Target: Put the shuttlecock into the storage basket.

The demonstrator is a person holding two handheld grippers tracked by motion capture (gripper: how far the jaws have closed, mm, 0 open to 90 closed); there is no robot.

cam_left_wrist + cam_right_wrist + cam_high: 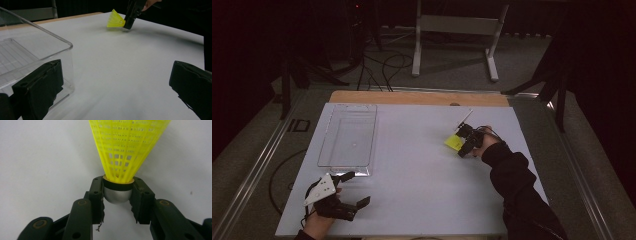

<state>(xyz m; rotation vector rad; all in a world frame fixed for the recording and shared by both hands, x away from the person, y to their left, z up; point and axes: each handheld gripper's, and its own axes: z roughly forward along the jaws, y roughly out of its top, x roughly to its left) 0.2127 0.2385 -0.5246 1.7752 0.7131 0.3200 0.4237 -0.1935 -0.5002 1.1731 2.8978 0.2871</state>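
Note:
A yellow plastic shuttlecock [127, 147] with a silver rounded cap and black band is pinched at its cap by my right gripper [117, 190], skirt pointing away from the jaws. In the high view the shuttlecock [454, 142] hangs just over the white table top right of centre, with the right gripper [465, 141] shut on it. From the left gripper view, the shuttlecock [115, 20] appears far off at the top. My left gripper [354, 189] rests near the front left corner, its jaws wide apart with nothing between them.
A clear plastic tray [347, 140] lies on the left half of the white table top [422, 175], its corner [67, 47] right beside my left gripper's jaw. A white stick-like piece [464, 119] lies behind the right gripper. Floor cables and a white stand sit beyond the table.

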